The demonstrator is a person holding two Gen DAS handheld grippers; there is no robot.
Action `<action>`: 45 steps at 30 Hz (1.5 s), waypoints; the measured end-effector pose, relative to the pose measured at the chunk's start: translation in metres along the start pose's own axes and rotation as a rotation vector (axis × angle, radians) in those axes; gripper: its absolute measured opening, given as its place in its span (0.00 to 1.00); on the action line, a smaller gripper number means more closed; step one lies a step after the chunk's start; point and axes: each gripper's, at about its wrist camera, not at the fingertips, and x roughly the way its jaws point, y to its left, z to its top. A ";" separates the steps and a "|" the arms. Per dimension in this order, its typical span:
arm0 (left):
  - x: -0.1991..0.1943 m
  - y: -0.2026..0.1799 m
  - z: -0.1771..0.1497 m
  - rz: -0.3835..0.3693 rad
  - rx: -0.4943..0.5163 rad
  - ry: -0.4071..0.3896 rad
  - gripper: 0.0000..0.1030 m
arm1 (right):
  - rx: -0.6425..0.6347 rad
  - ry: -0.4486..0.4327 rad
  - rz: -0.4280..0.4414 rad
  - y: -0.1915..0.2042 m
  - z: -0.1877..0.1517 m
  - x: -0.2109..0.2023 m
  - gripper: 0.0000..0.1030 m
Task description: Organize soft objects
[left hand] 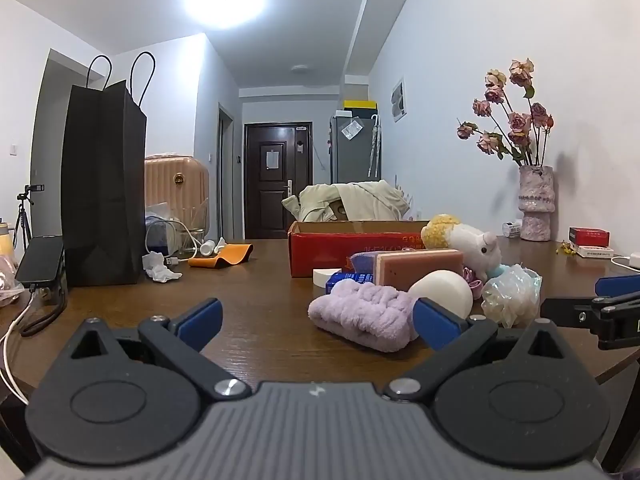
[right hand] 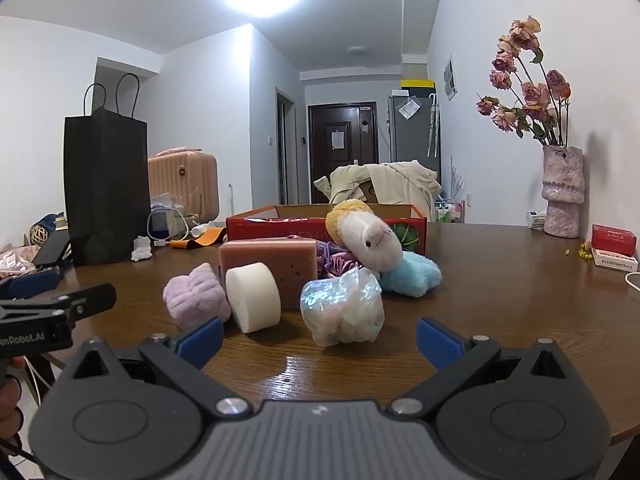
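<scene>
Left gripper: jaws spread wide, holding nothing, low over dark wooden table. Right gripper: jaws likewise wide apart, empty. Ahead, clustered on the table before open red cardboard box: fluffy lilac towel roll, white round sponge, brown rectangular sponge block, iridescent mesh bath pouf, white plush animal with yellow cap.
</scene>
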 end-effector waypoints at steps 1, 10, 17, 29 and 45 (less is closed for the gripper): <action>0.000 0.000 0.000 0.001 -0.001 -0.001 1.00 | 0.000 -0.001 0.000 0.000 0.000 0.000 1.00; 0.004 -0.002 0.000 0.004 0.001 -0.006 1.00 | 0.005 -0.001 -0.005 -0.001 0.000 0.001 1.00; 0.004 -0.002 0.000 -0.002 0.001 0.004 1.00 | 0.004 0.000 -0.004 -0.001 0.000 0.002 1.00; 0.005 -0.002 0.000 -0.001 0.002 -0.002 1.00 | -0.010 -0.009 -0.009 0.000 0.000 0.001 1.00; 0.004 -0.002 0.000 0.001 0.001 0.000 1.00 | -0.016 -0.009 -0.009 0.000 0.000 0.000 1.00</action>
